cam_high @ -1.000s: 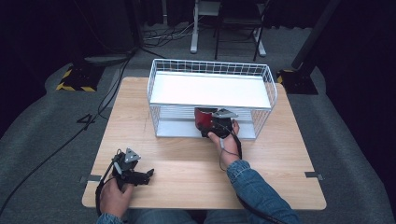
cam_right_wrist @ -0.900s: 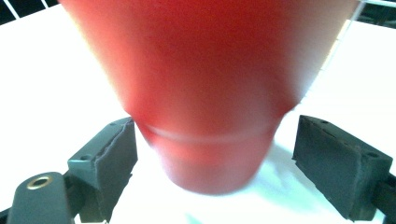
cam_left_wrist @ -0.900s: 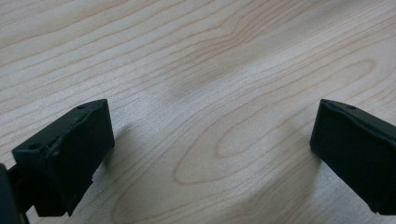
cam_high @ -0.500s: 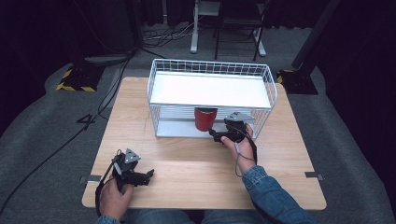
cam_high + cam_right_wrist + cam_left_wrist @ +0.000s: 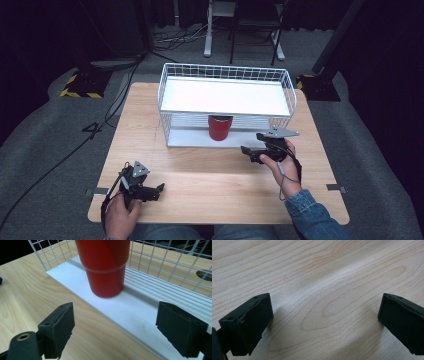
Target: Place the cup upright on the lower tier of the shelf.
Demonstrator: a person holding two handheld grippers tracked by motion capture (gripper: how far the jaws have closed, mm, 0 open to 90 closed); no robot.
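A red cup [image 5: 219, 127] [image 5: 104, 267] stands upright on the white lower shelf [image 5: 185, 137] [image 5: 140, 312] of a white wire rack [image 5: 226, 95]. My right gripper [image 5: 248, 150] [image 5: 113, 332] is open, held just in front of the shelf and to the right of the cup, with nothing between its jaws. My left gripper [image 5: 157, 188] [image 5: 325, 322] rests low over the bare wood at the table's near left corner, open and empty.
The rack's white top tray [image 5: 225, 97] overhangs the cup. Wire mesh [image 5: 172, 267] closes the rack's back and sides. The wooden table [image 5: 210, 180] is bare between the two grippers. Dark floor, cables and stands lie beyond the far edge.
My right gripper let go of the red cup on the lower shelf and drew back toward the right front. The left gripper stayed still.
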